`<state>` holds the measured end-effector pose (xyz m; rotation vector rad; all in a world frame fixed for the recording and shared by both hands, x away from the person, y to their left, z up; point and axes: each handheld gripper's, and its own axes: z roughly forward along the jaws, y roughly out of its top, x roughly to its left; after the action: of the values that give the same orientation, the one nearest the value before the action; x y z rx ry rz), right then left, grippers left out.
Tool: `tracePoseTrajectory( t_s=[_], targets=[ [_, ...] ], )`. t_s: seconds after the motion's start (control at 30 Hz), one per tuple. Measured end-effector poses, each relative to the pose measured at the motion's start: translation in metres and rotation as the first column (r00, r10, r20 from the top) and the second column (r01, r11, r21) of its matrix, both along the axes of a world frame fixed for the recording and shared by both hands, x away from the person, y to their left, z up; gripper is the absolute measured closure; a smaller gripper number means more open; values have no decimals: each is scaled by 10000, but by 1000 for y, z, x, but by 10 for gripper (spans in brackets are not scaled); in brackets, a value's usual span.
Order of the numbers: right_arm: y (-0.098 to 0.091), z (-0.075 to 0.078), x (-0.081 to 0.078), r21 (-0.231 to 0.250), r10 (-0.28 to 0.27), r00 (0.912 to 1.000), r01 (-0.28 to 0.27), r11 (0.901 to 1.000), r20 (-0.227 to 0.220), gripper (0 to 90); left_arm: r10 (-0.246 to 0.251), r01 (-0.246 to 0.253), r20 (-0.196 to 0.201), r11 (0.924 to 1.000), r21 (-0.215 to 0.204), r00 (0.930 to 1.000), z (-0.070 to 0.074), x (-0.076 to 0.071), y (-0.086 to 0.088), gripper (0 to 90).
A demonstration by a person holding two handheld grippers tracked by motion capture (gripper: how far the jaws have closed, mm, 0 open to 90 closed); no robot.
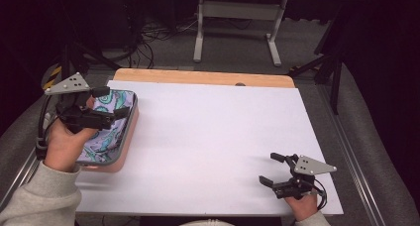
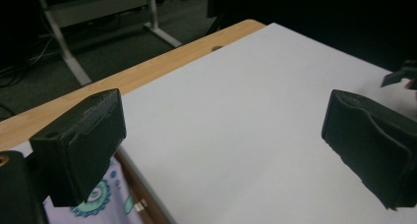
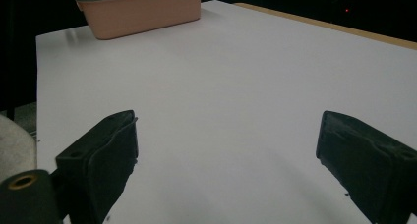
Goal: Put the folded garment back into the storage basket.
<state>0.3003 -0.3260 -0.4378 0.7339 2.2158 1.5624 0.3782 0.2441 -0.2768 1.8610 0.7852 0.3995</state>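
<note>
I see the white-covered wooden table (image 1: 208,137) with a salmon-pink rectangular plastic tub (image 1: 124,146) at its left edge, a paisley-patterned cloth (image 1: 106,132) lying inside it. My left gripper (image 1: 111,104) hovers over the tub, its fingers (image 2: 78,145) spread wide apart with nothing between them. My right gripper (image 1: 271,169) sits near the table's near right corner, well apart from the tub, its fingers (image 3: 101,160) also parted and empty, pointing toward the tub across bare white surface.
</note>
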Motion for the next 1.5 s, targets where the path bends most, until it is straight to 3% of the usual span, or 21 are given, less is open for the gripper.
tracePoseTrajectory(
  t_s=[0.27, 0.57, 1.13, 1.37, 1.5],
  targets=[
    [0, 0, 0, 20, -7, 10000, 6, 10000, 11, 90, -843, 849, 338, 9963, -155, 9959, 0, -18, -25, 28],
    [-1, 1, -1, 70, 19, 10000, -20, 10000, 38, 90, -1855, 1860, 690, 9825, -14, 9802, -15, -28, -48, 26],
    [-1, 2, -2, 116, 113, 9999, -115, 9999, 106, 89, -3186, 3254, 895, 9426, -749, 9437, -67, -38, -81, 26],
    [-2, 2, -2, 143, 137, 9998, -140, 9998, 163, 88, -3337, 3406, 751, 9329, -1171, 9397, -92, -38, -92, 27],
    [-2, 2, -3, 168, 153, 9997, -155, 9997, 168, 87, -3479, 3551, 816, 9291, -1033, 9340, -106, -39, -100, 26]
  ],
)
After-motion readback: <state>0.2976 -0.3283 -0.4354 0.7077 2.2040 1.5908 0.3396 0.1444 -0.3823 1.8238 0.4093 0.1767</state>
